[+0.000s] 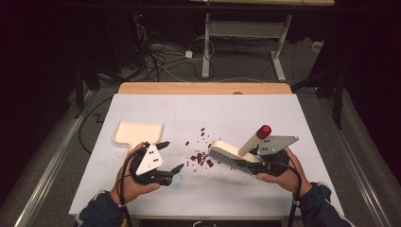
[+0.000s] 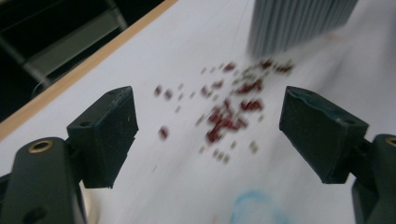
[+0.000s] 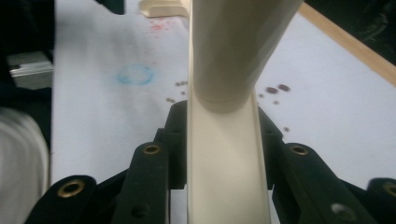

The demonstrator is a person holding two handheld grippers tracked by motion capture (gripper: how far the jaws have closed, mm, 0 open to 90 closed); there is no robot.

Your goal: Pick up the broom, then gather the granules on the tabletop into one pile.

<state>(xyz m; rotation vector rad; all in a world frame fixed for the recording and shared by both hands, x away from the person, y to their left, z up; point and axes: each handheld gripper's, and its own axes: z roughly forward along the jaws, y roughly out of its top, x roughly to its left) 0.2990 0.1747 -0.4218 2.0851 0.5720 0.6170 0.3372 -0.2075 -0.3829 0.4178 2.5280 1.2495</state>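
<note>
— What is cut off or unclear?

— The left gripper point(image 2: 210, 135) view is blurred by motion; the crumbs point(image 2: 233, 112) are smeared, and their material cannot be told. Only the lower bristles of the brush point(image 2: 299, 25) are caught at the top edge. In the right gripper point(image 3: 224, 154) view the brush body is cropped above and below, and the dustpan point(image 3: 161, 7) is clipped at the top edge. The room beyond the table point(image 1: 265, 113) is too dark to be read.

— The grippers?

— The left gripper's jaws are spread wide, with nothing between them; they are pointed across the sheet at the crumbs. The right gripper's jaws are drawn in narrow and clamped on the brush body.

— Where is the brush?

— It is held tilted at the right of the table in the high view, its bristles beside the crumb pile, its red-capped handle raised. Contact with the sheet cannot be judged.

— Containers?

— One dustpan is noted, flat on the sheet just beyond the left gripper. Nothing is seen in it; its rear part is hidden by the hand. The crumbs are scattered on the sheet, between the grippers.
</note>
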